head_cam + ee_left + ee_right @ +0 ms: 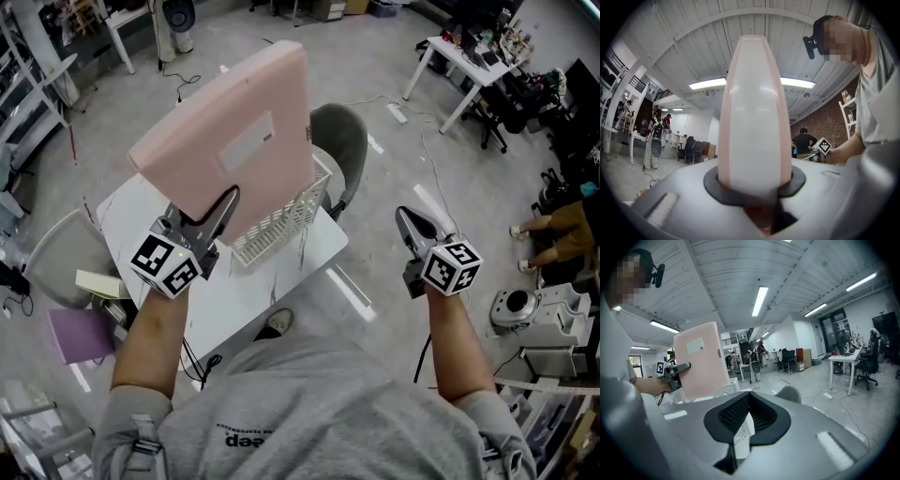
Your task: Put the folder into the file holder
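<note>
Above the white table [305, 258], the left gripper [223, 204] clamps the pink folder [234, 131] by its near edge, tilted over the mesh file holder [286, 217]. The right gripper [405, 217] hangs closed and empty. Next, probably, lower the folder between the holder's walls.

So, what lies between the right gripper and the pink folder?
In the head view, the grey chair and the rim of the white file holder lie between the right gripper and the folder; the rest is bare floor.
</note>
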### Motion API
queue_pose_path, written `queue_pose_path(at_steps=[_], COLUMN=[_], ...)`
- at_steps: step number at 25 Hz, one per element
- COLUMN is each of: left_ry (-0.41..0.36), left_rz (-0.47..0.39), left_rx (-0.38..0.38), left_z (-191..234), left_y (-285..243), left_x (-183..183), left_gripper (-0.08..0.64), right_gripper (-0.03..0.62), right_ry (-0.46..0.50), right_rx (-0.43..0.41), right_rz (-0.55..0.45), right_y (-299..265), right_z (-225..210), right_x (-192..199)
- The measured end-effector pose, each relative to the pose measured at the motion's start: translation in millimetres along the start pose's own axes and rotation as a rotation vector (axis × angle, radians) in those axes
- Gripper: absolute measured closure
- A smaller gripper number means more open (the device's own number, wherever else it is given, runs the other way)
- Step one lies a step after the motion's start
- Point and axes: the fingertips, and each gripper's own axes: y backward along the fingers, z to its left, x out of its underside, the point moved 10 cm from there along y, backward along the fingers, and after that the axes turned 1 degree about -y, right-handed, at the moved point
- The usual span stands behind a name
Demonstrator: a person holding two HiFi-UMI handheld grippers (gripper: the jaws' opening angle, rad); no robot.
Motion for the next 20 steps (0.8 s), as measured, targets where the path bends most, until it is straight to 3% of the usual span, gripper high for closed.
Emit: queue_pose_path(at_steps=[11,20], left_ry=[0.06,0.052], left_rz=[-0.001,0.044], left_rx=[0.007,0.037], left_z=[5,7], left_y=[-5,-9], left_x=[64,111], left_gripper=[0.382,0.382], right_gripper=[0.588,0.588], right_ry=[-0.01,-0.027], right_rx=[0.023,0.027], right_rz=[0.046,0.075], right_y=[-5,-17], right_z=[-4,-4], right_x=[15,28])
